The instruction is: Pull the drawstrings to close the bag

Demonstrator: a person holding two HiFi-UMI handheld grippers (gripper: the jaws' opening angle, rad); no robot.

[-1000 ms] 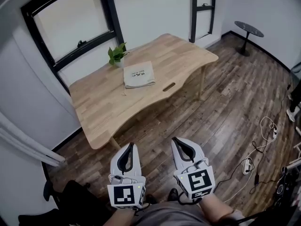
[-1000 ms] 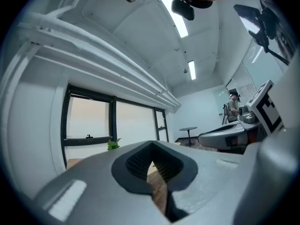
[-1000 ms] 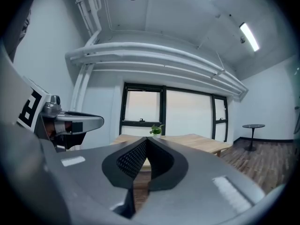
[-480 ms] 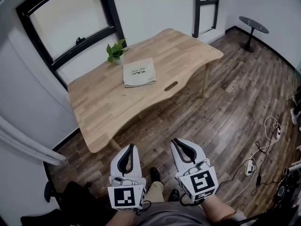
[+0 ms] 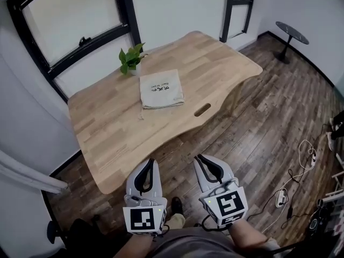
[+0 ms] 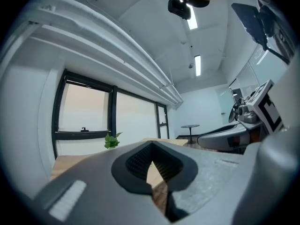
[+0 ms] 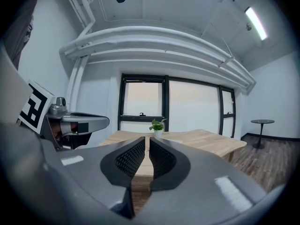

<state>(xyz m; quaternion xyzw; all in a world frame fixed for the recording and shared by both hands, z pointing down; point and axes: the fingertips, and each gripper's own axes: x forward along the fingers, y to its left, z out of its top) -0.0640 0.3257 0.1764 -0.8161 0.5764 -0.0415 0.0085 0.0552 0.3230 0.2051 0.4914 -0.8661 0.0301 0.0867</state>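
Bag [image 5: 161, 88] lay flat on the wooden table [image 5: 107, 128], on the far half of the top, print side up. A thin string [image 5: 142, 110] showed at the bag's near left corner, too small to read well. A potted plant [image 5: 130, 61] stood at the table's far edge, just beside the bag's far left corner. An oval slot [image 5: 202, 109] was cut in the table top, nearer than the bag and to its right.

Both grippers were off the table, short of its near edge, over the dark plank floor [image 5: 258, 138], well apart from the bag. Left gripper [image 5: 151, 163]: jaw tips together, nothing between them. Right gripper [image 5: 201, 159]: jaws had just been opening, a narrow slit between the pads, nothing in it. Both pointed toward the table.

A small round side table [image 5: 292, 33] stood beyond the table's right end. Cables [image 5: 301, 160] lay on the floor to the table's right.
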